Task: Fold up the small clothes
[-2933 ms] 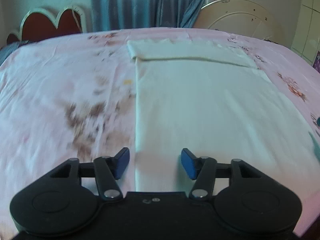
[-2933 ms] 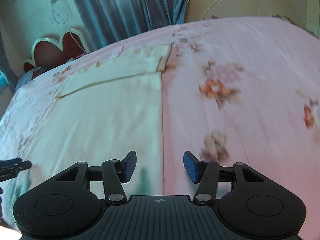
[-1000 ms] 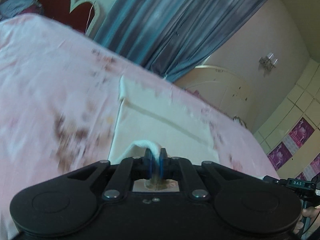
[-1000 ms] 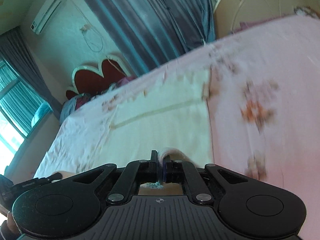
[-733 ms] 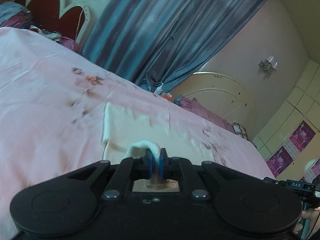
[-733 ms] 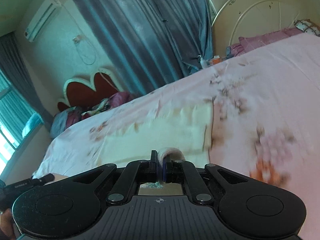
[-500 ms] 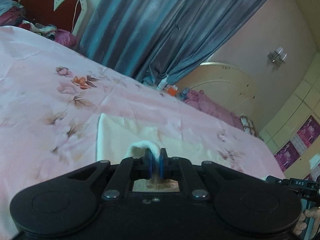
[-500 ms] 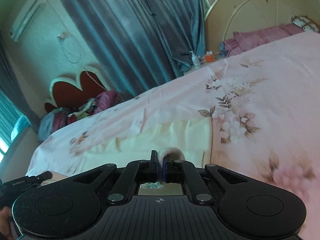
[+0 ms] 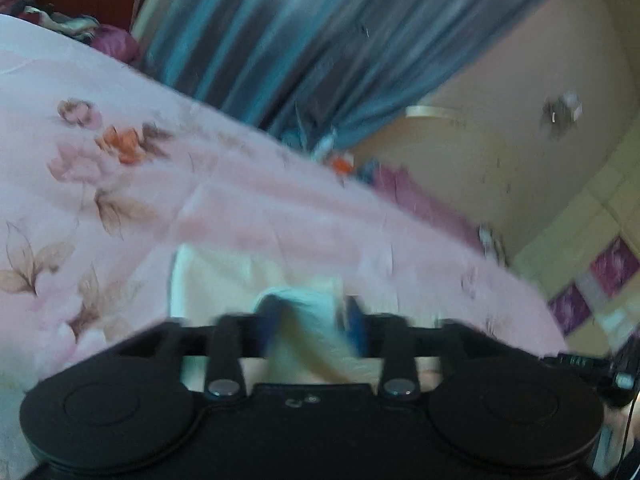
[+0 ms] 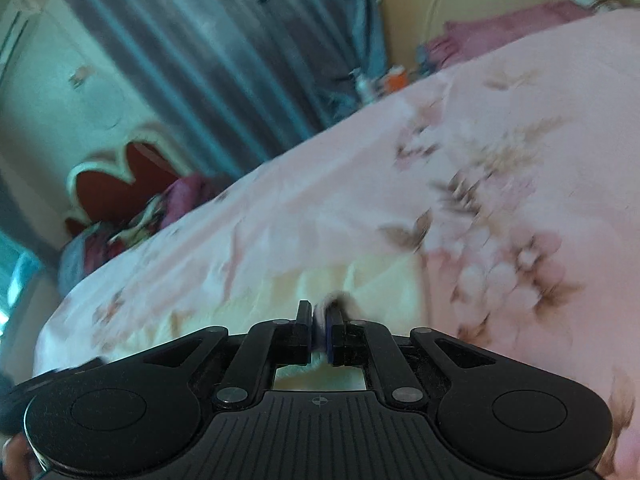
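A cream garment (image 9: 216,276) lies folded on the pink flowered bedsheet (image 9: 120,184), just ahead of both grippers. My left gripper (image 9: 312,320) hovers low over it and its jaws are opening. A loose fold of the cream cloth stands between the blue pads, which no longer squeeze it. In the right wrist view the same garment (image 10: 360,288) shows its right edge. My right gripper (image 10: 318,336) is starting to open, its jaws opening only a sliver, and the cloth's edge still fills the narrow gap. Both views are blurred.
Blue curtains (image 9: 304,52) hang behind the bed, with a red heart-shaped headboard (image 10: 132,176) and a heap of clothes (image 10: 120,236) beside it. Small bottles (image 10: 380,80) stand past the far edge. The bedsheet (image 10: 500,140) stretches to the right.
Both grippers carried the garment's near edge forward over the rest of it, to its far end. The left jaws have parted around the fold; the right jaws have barely widened.
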A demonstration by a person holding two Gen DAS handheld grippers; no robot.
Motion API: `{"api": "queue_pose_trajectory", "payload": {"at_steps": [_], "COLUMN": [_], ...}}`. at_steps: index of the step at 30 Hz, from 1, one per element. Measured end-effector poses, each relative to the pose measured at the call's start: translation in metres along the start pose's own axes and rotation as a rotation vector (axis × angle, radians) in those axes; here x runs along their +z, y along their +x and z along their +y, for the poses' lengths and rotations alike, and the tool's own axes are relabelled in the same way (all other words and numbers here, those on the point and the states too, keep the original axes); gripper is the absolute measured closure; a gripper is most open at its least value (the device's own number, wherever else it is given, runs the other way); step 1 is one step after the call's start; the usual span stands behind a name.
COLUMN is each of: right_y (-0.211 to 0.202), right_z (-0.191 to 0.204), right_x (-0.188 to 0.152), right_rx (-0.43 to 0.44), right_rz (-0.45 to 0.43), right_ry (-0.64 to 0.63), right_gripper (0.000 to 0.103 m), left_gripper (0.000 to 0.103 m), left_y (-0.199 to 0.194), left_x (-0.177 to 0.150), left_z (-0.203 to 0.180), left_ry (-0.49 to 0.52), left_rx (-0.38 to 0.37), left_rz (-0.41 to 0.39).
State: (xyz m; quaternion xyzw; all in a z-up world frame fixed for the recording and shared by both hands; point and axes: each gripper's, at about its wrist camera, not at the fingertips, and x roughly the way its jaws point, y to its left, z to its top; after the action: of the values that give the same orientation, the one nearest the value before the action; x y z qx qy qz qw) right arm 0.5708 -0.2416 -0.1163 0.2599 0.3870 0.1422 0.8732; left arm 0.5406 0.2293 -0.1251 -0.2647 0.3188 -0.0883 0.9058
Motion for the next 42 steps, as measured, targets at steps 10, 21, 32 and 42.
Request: {"api": "queue_pose_trajectory", "payload": {"at_steps": [10, 21, 32, 42], "right_y": [0.006, 0.042, 0.053, 0.052], "right_z": [-0.002, 0.020, 0.022, 0.077], "right_x": [0.002, -0.022, -0.014, -0.029], "right_rx": [-0.026, -0.181, -0.223, -0.077], "right_rz": [0.020, 0.124, 0.094, 0.077], "right_ry": [-0.090, -0.359, -0.370, -0.400], "right_gripper": [0.067, 0.101, 0.102, 0.095], "left_gripper": [0.060, 0.100, 0.100, 0.079], "left_y": [0.014, 0.036, 0.039, 0.021], "left_x": [0.005, -0.003, 0.000, -0.008], "left_z": [-0.003, -0.002, 0.006, -0.041], "left_ry": [0.184, 0.258, 0.199, 0.289], "left_rx": [0.052, 0.112, 0.119, 0.023], "left_rz": [0.094, 0.153, 0.092, 0.055]}}
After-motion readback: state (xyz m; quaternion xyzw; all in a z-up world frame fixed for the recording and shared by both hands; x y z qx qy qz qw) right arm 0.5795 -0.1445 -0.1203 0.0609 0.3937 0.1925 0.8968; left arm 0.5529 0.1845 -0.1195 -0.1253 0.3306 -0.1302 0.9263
